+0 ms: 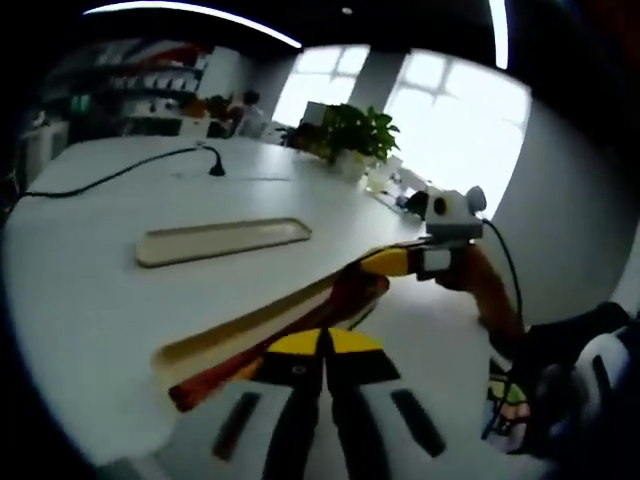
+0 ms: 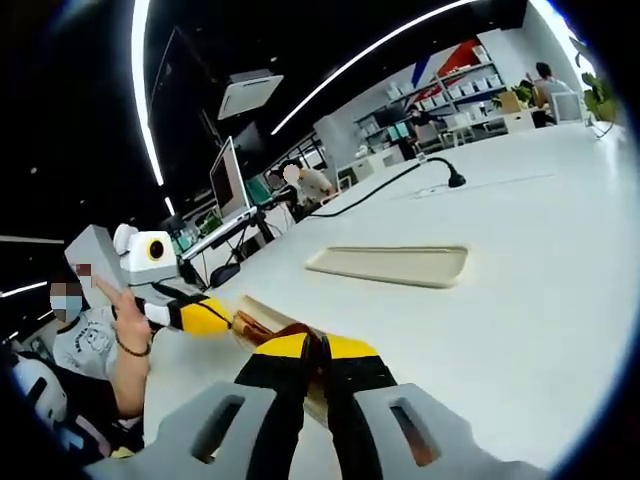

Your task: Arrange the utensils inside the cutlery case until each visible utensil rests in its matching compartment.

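The beige cutlery case (image 1: 240,330) lies open at the white table's near edge, with brown and reddish utensils (image 1: 225,378) in it. My left gripper (image 1: 325,348) hovers over its contents, yellow-tipped jaws pressed together with nothing visible between them. My right gripper (image 1: 392,263) comes in from the right and touches the case's far end. In the right gripper view the case (image 2: 262,318) sits just ahead. There my right gripper (image 2: 312,348) is shut on a brown utensil (image 2: 298,331). My left gripper (image 2: 205,316) meets the case's left end.
A flat beige lid or tray (image 1: 222,241) (image 2: 390,265) lies alone further in on the table (image 1: 90,300). A black cable with a puck (image 1: 214,168) runs across the far side. A potted plant (image 1: 355,130) stands at the back. A seated person (image 2: 100,350) is beside the table.
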Motion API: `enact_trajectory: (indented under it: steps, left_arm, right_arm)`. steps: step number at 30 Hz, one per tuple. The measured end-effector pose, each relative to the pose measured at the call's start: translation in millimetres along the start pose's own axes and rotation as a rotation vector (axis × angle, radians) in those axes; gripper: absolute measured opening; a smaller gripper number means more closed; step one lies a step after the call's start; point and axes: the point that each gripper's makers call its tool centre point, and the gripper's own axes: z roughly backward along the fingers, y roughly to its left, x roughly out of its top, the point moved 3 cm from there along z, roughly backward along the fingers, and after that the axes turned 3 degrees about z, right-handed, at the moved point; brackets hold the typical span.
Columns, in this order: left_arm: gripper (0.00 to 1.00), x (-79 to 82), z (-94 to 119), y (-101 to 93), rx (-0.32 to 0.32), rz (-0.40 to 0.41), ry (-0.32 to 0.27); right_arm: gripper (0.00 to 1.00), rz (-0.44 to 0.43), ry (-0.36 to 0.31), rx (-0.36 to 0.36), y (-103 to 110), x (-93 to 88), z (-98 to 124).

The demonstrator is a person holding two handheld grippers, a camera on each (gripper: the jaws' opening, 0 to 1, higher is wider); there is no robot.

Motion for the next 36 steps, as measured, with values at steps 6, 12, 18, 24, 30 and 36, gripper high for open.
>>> enact_trajectory:
  steps: [6, 12, 18, 24, 30, 36]
  left_arm:
    - [0.0, -1.6, -6.8, 5.0, 0.06, -0.045, 0.033]
    - [0.0, -3.1, -7.1, 7.2, 0.036, -0.014, 0.037]
    - [0.0, -3.4, -7.0, 14.2, 0.059, -0.013, 0.027]
    - [0.0, -3.4, -7.8, 16.2, 0.069, -0.021, 0.019]
    - [0.0, -0.9, -4.7, 21.4, 0.094, -0.025, -0.004]
    - [0.0, -2.1, -3.1, 28.5, 0.133, -0.029, -0.006]
  right_arm:
    - [0.04, -0.002, -0.003, 0.005, 0.6, 0.2, -0.5]
    - [0.04, -0.005, -0.007, 0.012, -0.3, 1.1, -0.9]
    - [0.04, 0.0, -0.006, 0.014, 1.3, -0.3, -0.4]
    - [0.04, 0.022, 0.0, 0.01, 3.0, -2.0, 0.4]
    - [0.04, 0.042, 0.006, 0.012, 4.0, -3.5, 0.9]
    - [0.04, 0.061, 0.005, 0.014, 4.3, -4.2, 1.0]
